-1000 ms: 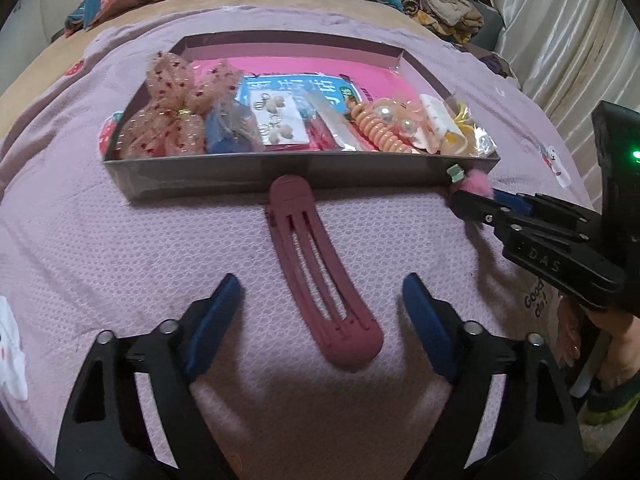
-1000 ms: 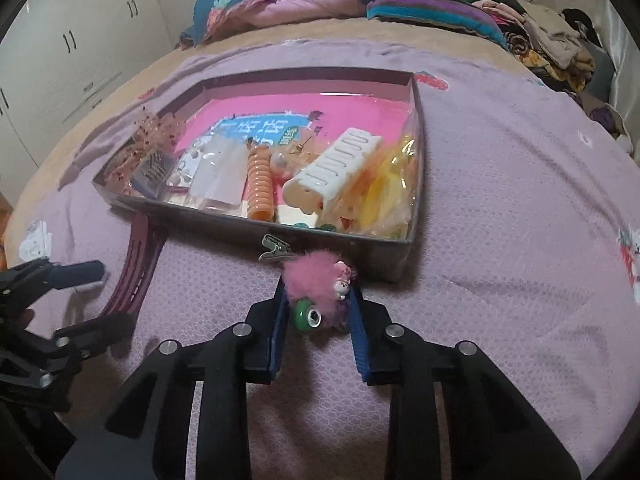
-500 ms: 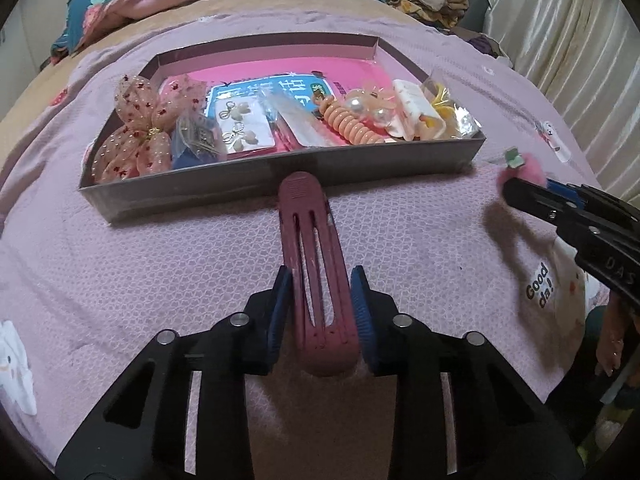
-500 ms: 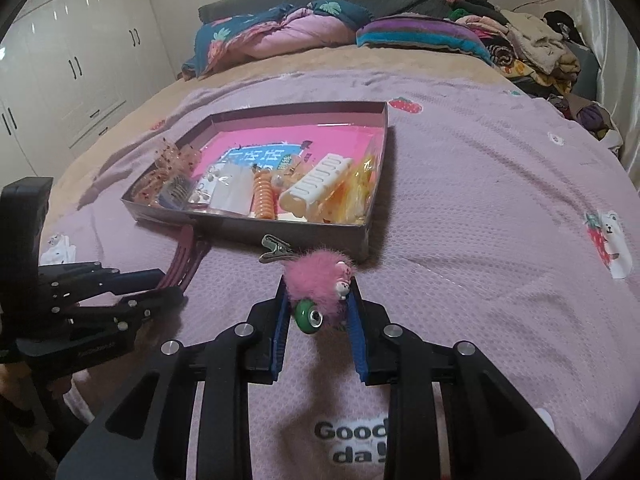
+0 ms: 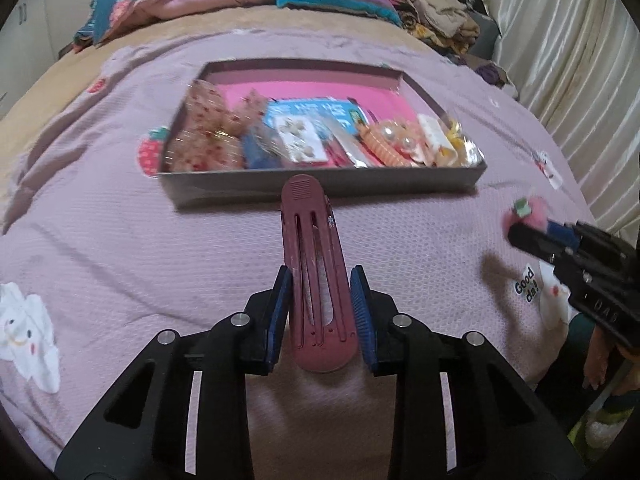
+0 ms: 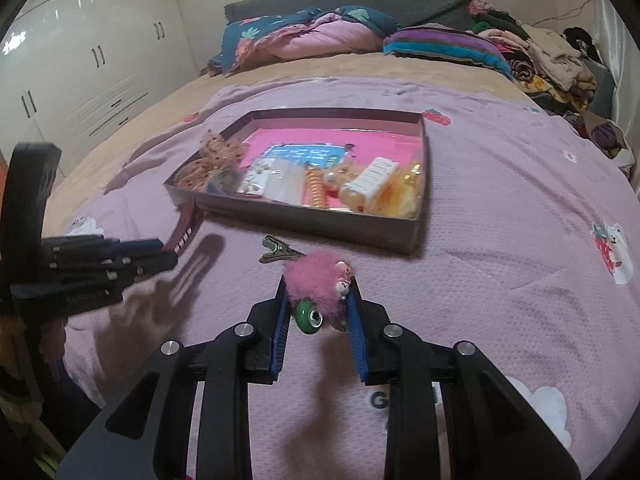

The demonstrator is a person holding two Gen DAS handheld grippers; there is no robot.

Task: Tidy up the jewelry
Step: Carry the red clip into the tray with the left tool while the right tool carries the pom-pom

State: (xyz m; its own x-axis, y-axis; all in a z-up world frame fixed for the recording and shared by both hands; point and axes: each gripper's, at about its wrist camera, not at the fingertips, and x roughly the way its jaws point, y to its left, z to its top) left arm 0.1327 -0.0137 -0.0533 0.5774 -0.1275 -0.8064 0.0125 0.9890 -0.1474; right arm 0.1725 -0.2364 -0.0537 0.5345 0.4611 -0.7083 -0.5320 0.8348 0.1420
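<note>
My left gripper (image 5: 320, 312) is shut on a long dark red hair clip (image 5: 314, 264), held off the bed with its far end pointing at the grey tray (image 5: 320, 186). A fluffy pink pompom clip (image 6: 320, 284) with a green bead and a metal alligator clasp sits between the blue pads of my right gripper (image 6: 318, 320), which is shut on it and lifted above the bedspread. In the left wrist view the right gripper (image 5: 520, 226) shows at the right edge with the pompom clip (image 5: 528, 214). The right wrist view has the left gripper (image 6: 160, 252) at the left with the red hair clip (image 6: 185, 226).
The tray (image 6: 320, 222) has a pink floor and holds several hair accessories: a lace bow (image 5: 208, 136), an earring card (image 5: 300, 144), an orange coil tie (image 6: 314, 190), a white claw clip (image 6: 372, 178). Folded bedding (image 6: 304, 36) and a clothes pile (image 6: 540, 56) lie beyond.
The left gripper closed on the red hair clip and lifted it off the bedspread. Both grippers rose and drew back from the tray, the right one keeping the pompom clip.
</note>
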